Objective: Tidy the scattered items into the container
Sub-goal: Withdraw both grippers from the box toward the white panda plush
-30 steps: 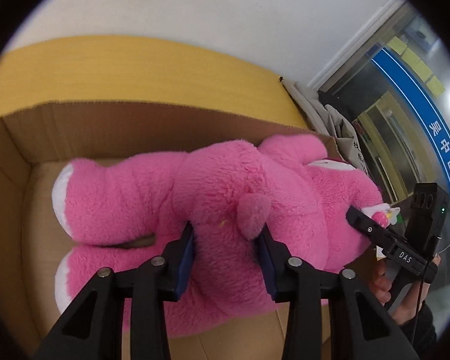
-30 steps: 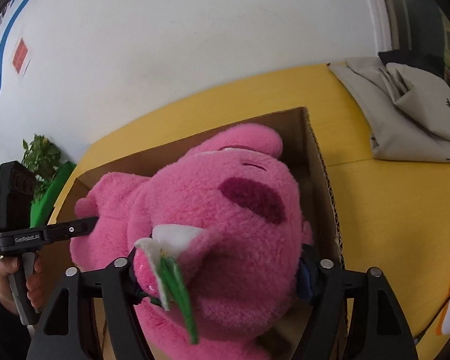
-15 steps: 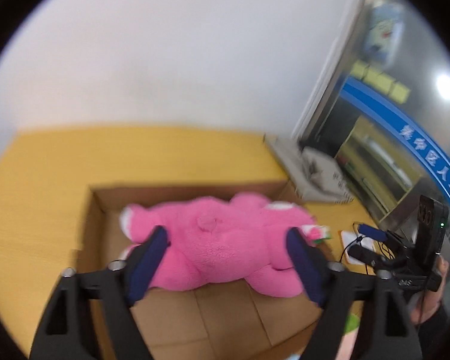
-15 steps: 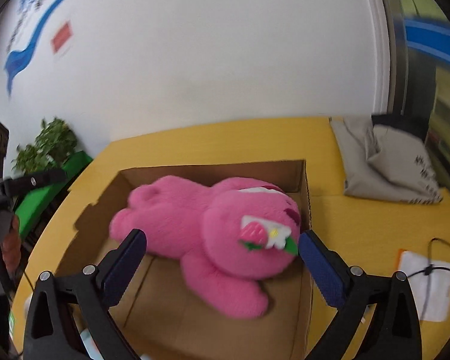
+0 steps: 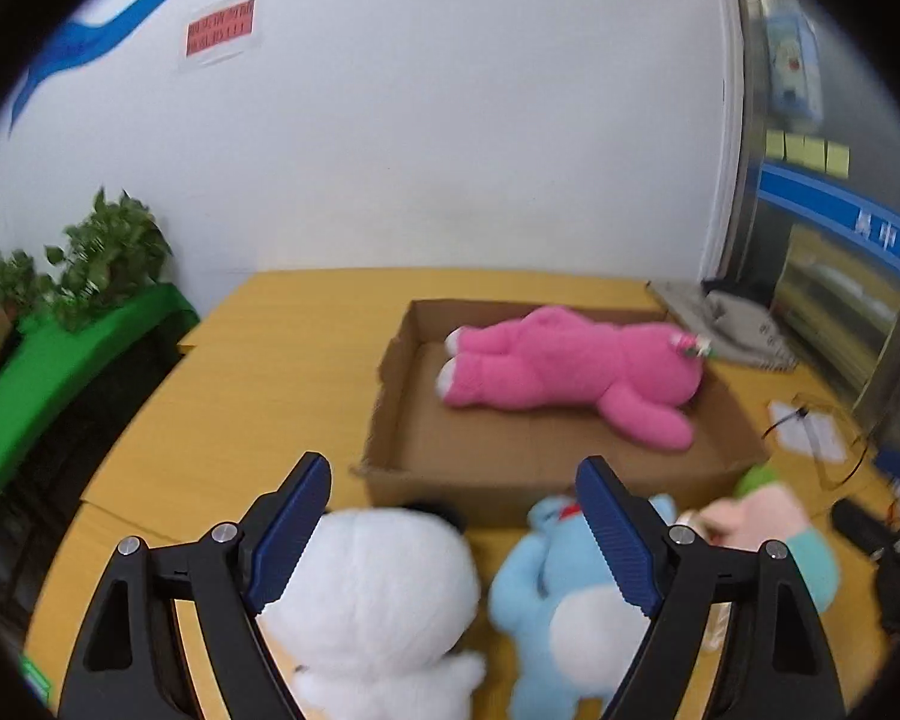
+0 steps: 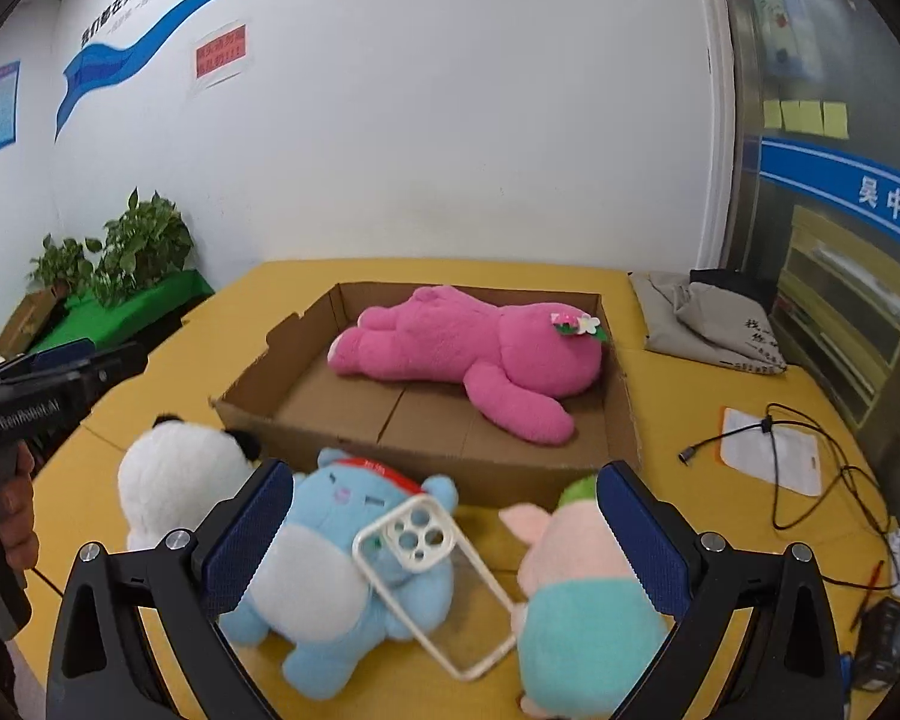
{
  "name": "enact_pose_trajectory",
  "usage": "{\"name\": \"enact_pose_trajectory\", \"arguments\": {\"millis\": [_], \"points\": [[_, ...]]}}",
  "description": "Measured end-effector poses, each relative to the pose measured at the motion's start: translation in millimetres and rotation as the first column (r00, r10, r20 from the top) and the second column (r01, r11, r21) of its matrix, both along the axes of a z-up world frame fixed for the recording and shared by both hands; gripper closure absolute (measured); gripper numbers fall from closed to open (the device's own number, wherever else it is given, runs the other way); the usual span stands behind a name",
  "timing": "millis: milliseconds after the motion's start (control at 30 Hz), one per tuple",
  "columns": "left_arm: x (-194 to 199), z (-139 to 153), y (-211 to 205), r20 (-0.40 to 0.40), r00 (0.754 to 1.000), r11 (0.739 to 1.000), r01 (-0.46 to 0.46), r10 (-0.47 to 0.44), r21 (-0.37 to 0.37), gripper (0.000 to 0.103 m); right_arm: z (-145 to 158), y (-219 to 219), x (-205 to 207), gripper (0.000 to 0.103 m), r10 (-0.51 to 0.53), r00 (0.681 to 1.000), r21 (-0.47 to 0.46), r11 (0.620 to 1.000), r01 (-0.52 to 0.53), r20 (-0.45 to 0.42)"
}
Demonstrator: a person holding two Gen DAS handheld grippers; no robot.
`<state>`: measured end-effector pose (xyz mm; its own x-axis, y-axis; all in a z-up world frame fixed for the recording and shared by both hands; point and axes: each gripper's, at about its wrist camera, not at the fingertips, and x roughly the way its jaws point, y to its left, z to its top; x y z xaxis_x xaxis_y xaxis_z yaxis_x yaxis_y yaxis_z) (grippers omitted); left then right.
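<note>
A pink plush bear (image 5: 570, 369) (image 6: 468, 348) lies on its side in the open cardboard box (image 5: 390, 396) (image 6: 270, 384) on the yellow table. In front of the box lie a white panda plush (image 5: 372, 594) (image 6: 180, 480), a light blue plush (image 5: 558, 588) (image 6: 324, 576), a pink pig plush in a teal shirt (image 6: 582, 594) (image 5: 768, 522) and a clear phone case (image 6: 432, 576). My left gripper (image 5: 450, 528) is open and empty above the panda and blue plush. My right gripper (image 6: 444, 528) is open and empty above the blue plush, the case and the pig.
A grey cloth bag (image 6: 702, 318) lies right of the box. A white card and black cable (image 6: 774, 450) lie at the right. Potted plants on a green stand (image 6: 120, 276) are at the left. The other gripper's handle (image 6: 24, 408) shows at the left edge.
Both grippers have let go of the pink bear, which now lies in the box. Both have opened wide and pulled back and up toward the near plush toys.
</note>
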<state>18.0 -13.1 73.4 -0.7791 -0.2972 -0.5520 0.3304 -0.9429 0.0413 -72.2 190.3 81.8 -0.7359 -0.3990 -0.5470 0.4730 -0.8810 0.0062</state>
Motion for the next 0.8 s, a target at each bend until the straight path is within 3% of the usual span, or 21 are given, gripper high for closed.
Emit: {"name": "enact_pose_trajectory", "arguments": {"millis": [100,233,567,800], "points": [[10.9,-8.5,21.8,0.030,0.999,0.998,0.017,-0.015,-0.058,0.019,-7.3,0.8,12.1,0.000,-0.025,1.000,0.012,1.000,0.025,0.011],[17.1,-21.2,34.8,0.082,0.993,0.996,0.085,-0.085,0.006,0.019,-14.6,2.6,22.0,0.000,-0.022,0.999,0.014,1.000,0.021,0.038],[23.1,-30.9,30.4,0.063,0.998,1.000,0.008,-0.008,-0.003,0.019,-26.7,0.3,24.4,0.000,-0.036,0.998,0.055,0.998,0.033,0.050],[18.6,-39.8,24.8,0.088,0.996,1.000,0.019,-0.020,0.019,0.019,-36.3,1.3,16.1,0.000,-0.076,0.994,0.068,0.995,0.071,0.073]]}}
